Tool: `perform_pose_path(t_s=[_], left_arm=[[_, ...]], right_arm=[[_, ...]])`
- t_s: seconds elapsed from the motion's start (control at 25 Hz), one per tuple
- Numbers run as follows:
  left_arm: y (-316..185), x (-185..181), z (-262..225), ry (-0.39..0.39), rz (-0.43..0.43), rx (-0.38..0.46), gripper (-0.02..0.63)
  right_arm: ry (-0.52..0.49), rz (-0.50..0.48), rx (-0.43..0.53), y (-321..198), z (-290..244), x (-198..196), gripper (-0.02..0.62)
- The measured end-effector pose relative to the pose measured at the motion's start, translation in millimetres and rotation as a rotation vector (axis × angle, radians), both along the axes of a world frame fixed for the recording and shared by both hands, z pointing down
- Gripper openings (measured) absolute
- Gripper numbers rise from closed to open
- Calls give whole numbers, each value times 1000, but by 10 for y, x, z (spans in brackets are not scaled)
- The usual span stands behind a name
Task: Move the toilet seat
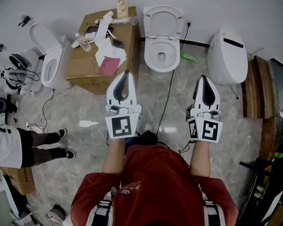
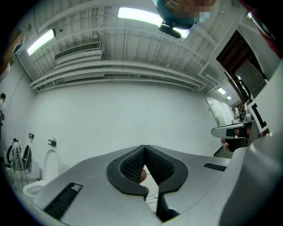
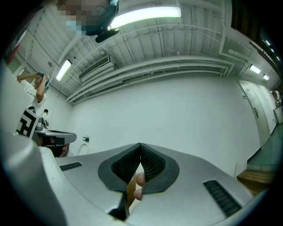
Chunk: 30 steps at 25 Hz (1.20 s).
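Grippers idle, task not begun
My left gripper and right gripper were pinched closed, empty; the toilet seat lay on the bowl ahead. Unopened jaws would likely skid off its rim.

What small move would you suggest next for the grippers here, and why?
Probably ease the left gripper forward and down toward the middle toilet, opening its jaws on the way. Both it and the right gripper have jaws together on nothing, and are held short of the bowl.
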State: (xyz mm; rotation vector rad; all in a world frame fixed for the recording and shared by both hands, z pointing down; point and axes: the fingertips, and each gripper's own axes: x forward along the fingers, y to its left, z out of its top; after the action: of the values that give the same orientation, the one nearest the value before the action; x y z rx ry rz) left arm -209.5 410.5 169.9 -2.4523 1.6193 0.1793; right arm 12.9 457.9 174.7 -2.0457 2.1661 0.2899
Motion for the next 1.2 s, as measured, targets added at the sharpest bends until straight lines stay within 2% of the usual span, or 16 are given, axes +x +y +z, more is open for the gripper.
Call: perform_pose_path(t_s=[0.44,0.76,1.0,1.2], left_arm=[[-998,-145,-28,28,52,-16,11],[-1419,-166,55,44,83,-33,11],[-1695,24,95,31,89,-45,11],[-1959,357,115,12,76,-43,11]], right_arm=[[48,22,-22,-968,-77,-259,6],[52,44,-37,-1325,1,-343,6],[34,37,-41,-1629,68,-192,6],[17,25,-52,-1961,150,148,6]])
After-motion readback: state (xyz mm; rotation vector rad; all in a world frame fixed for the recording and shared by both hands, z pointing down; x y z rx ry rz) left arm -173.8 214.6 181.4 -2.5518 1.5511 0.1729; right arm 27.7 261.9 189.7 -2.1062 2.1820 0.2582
